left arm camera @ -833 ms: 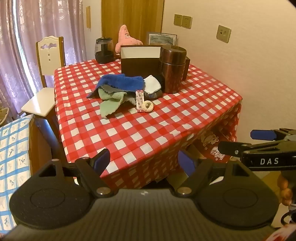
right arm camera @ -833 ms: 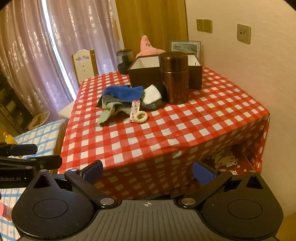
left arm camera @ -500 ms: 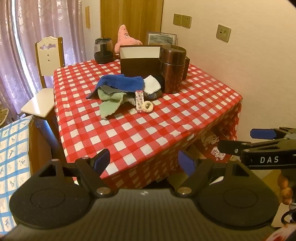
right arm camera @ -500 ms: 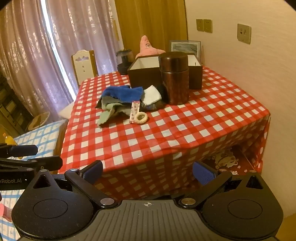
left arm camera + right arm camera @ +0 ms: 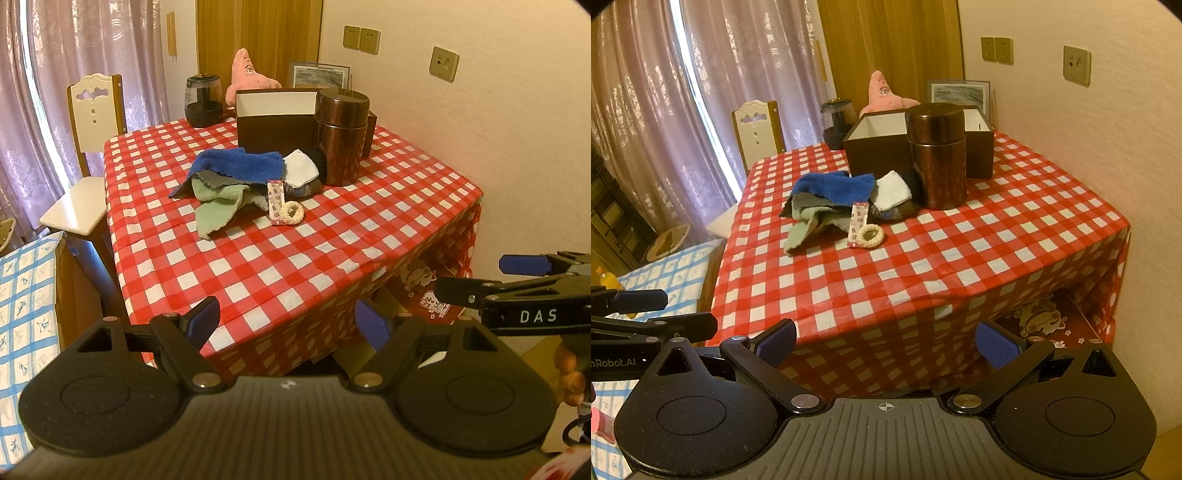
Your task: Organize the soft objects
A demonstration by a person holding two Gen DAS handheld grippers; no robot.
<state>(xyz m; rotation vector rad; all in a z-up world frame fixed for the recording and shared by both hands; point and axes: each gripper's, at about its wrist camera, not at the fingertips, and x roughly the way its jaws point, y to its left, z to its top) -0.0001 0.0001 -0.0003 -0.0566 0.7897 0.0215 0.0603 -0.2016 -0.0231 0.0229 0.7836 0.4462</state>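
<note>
— Looking at the pile of cloths (image 5: pixel 236 177) first: it sits in the middle of the checked table (image 5: pixel 295 266), right in front of the open brown box (image 5: pixel 275 123) and touching the brown canister (image 5: pixel 341 136); a blue towel (image 5: pixel 834 186) lies on top, a green cloth (image 5: pixel 218 206) trails toward the near edge, and a white cloth (image 5: pixel 892 192) leans by the canister.

— And the grippers?

— Both are well short of it, off the near edge; the pile lies straight ahead and up-table from each; the left gripper (image 5: pixel 288 325) has its jaws spread wide with nothing between them, and the right gripper (image 5: pixel 884 345) likewise, empty.

— Which is nearer?

— Hard to call; I'd judge the green cloth's long tail points toward the left one, while the hair tie (image 5: pixel 870 235) and small packet (image 5: pixel 857 223) sit in front of the right.

— Any writing?

— "DAS" on the right gripper's side as the left camera sees it; "nRobot.AI", cut off, on the left gripper's; the packet's print is too small to read.
</note>
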